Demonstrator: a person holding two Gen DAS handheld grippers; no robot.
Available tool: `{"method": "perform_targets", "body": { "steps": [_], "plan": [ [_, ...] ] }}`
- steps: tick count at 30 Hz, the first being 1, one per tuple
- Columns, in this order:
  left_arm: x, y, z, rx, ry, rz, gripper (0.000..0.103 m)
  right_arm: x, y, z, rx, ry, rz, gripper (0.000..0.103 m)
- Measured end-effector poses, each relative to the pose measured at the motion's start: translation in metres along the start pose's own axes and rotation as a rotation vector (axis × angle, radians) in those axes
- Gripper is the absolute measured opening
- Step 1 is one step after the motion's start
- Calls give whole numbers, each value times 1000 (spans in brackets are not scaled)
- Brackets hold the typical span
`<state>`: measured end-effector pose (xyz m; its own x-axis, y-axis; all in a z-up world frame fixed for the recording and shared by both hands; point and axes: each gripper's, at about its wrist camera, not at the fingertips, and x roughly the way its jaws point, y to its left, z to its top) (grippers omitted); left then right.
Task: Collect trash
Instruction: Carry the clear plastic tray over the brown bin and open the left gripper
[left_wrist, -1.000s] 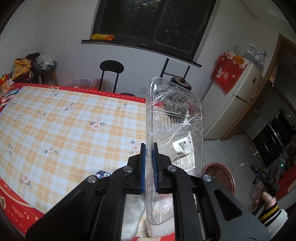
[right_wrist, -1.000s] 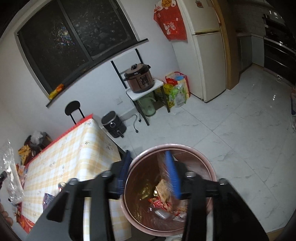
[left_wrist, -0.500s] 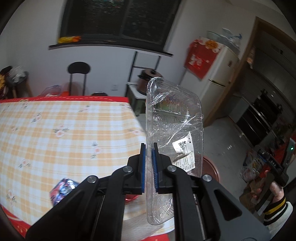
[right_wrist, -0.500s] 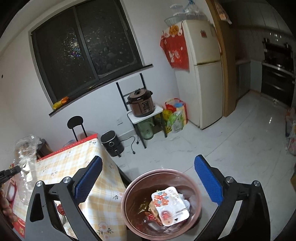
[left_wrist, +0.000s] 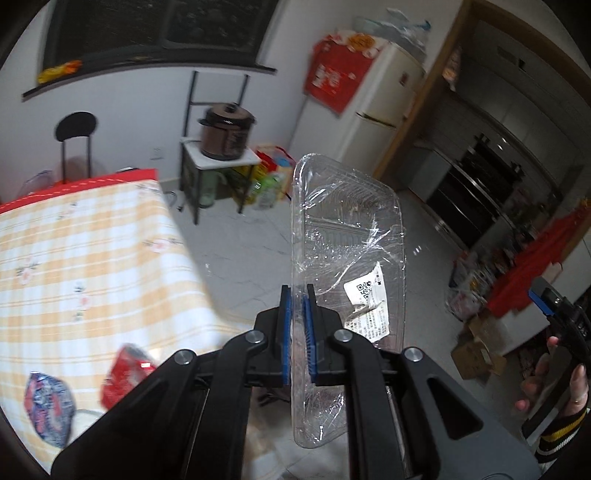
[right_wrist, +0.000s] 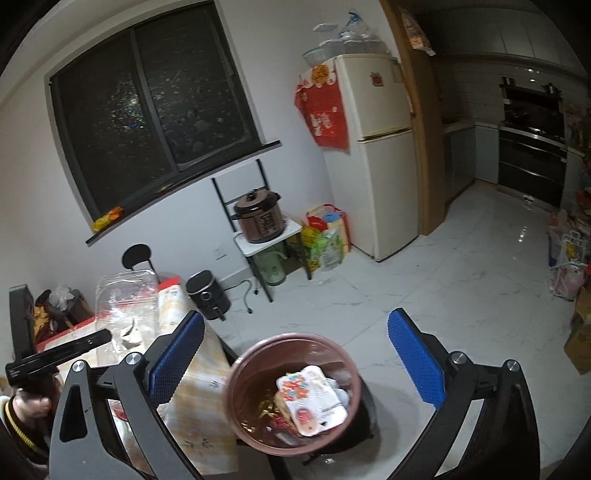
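The left gripper (left_wrist: 297, 328) sits at lower centre of its view, jaws pinched onto a clear plastic tray (left_wrist: 347, 266). The right gripper (right_wrist: 295, 358) has just been opening; its jaws stand wide, nothing between them.

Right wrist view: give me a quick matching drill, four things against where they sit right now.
Things:
1. clear plastic tray
2. white food pack
3. pressure cooker
4. red wrapper

Places:
A. on the checked tablecloth
B. in the brown bin
C. pinched in the left gripper
D. on the small white stand

Pairs: 1-C, 2-B, 3-D, 4-A
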<state>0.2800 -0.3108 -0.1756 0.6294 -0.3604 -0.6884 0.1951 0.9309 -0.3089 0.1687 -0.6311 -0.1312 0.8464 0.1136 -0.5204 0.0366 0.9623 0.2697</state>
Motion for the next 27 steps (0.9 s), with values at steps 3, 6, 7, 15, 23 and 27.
{"method": "perform_targets", "body": {
  "steps": [3, 6, 7, 15, 23, 27],
  "plan": [
    [21, -18, -2, 25, 24, -26, 11, -7, -15, -4, 9, 3, -22, 98],
    [42, -34, -2, 45, 48, -43, 11, -13, -27, -8, 17, 6, -41, 98],
    [48, -39, -3, 53, 54, -47, 11, -15, -29, -7, 18, 6, -45, 98],
    [101, -70, -6, 109, 107, -63, 12, -29, -56, -17, 43, 10, -98, 98],
    [122, -81, 3, 96, 120, -165, 71, -32, -69, -23, 70, 19, -118, 98],
    [99, -69, 10, 89, 62, -179, 84, -24, -61, -21, 64, 28, -96, 98]
  ]
}}
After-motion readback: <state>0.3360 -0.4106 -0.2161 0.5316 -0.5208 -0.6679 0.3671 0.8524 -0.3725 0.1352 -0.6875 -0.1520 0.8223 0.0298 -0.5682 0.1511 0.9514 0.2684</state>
